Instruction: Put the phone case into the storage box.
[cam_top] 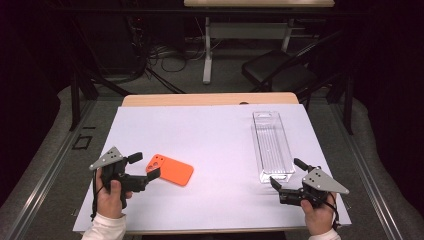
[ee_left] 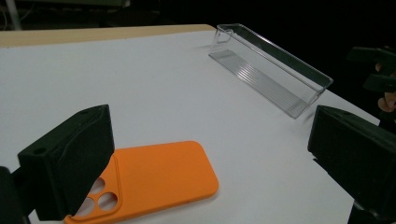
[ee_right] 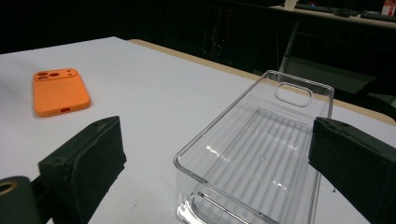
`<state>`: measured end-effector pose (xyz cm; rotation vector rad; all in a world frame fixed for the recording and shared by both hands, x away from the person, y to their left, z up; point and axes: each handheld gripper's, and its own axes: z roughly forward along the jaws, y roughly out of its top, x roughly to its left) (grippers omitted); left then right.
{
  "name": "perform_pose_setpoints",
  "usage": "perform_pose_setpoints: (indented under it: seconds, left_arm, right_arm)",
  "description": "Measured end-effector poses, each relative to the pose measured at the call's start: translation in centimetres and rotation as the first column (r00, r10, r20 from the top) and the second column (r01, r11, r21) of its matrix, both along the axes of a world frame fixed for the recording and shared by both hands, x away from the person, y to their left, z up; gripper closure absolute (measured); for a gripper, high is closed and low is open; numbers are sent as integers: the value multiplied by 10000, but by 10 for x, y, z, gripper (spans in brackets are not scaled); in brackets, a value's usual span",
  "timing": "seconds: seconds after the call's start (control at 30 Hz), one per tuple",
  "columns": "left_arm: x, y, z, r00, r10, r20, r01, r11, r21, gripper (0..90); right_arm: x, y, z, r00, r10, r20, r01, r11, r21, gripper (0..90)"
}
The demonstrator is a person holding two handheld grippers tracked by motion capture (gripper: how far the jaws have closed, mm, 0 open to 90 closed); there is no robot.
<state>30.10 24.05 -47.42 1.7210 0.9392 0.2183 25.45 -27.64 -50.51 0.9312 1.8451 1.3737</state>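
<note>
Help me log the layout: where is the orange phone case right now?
In the high view the case lies flat on the white table, left of centre, right by the open left claw and far from the clear tray.

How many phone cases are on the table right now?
1: the orange phone case lies flat on the white sheet at the left gripper, with the clear tray empty on the far right.

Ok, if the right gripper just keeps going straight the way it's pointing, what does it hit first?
Most likely the clear plastic tray: its near end sits right between the right gripper's open jaws, just ahead, though depth is uncertain.
</note>
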Motion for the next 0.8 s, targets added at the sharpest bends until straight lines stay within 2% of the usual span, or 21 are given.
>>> perform_pose_setpoints:
  seconds: [0.03, 0.17, 0.2, 0.23, 0.3, 0.33, 0.43, 0.6, 0.7, 0.73, 0.77, 0.8]
  left_arm:
    - [0, 0, 0, 10000, 0, 0, 0, 10000, 0, 5]
    - [11, 0, 7, 9985, -185, -523, 184, 9998, -35, 5]
    - [16, 0, 9, 9965, -238, -803, 242, 9997, 39, 5]
    - [16, 0, 9, 9965, -238, -803, 242, 9997, 39, 5]
    - [22, -2, 13, 9928, -309, -1159, 330, 9993, 162, 4]
    - [22, -2, 13, 9928, -309, -1159, 330, 9993, 162, 4]
    - [26, -4, 17, 9900, -306, -1379, 372, 9983, 458, 3]
    - [33, -9, 21, 9859, -155, -1664, 370, 9913, 1266, 3]
    - [37, -10, 23, 9834, -52, -1815, 315, 9893, 1425, 3]
    - [41, -12, 24, 9802, 160, -1976, 195, 9841, 1766, 4]
    - [41, -12, 24, 9802, 160, -1976, 195, 9841, 1766, 4]
    - [44, -14, 26, 9762, 384, -2135, 102, 9750, 2220, 13]
  right_arm:
    - [0, 0, 0, 10000, 0, 0, 0, 10000, 0, 31]
    - [1, -1, 0, 10000, 27, 0, -27, 10000, 44, 30]
    - [1, 0, 0, 10000, 46, -18, -46, 10000, 10, 31]
    - [1, 0, 0, 10000, 46, -18, -46, 10000, 10, 31]
    - [1, 0, 1, 10000, 41, 6, -41, 10000, 58, 31]
    - [1, 0, 1, 10000, 41, 6, -41, 10000, 58, 31]
    - [1, 1, 0, 10000, 49, 15, -49, 10000, 37, 31]
    - [1, 1, 0, 10000, 66, -68, -67, 10000, -29, 31]
    - [1, 1, 0, 10000, 58, -53, -58, 10000, -28, 31]
    - [1, 1, 0, 10000, 75, -45, -75, 10000, -60, 32]
    - [1, 1, 0, 10000, 75, -45, -75, 10000, -60, 32]
    - [1, 1, 0, 10000, 67, -54, -67, 10000, -56, 32]
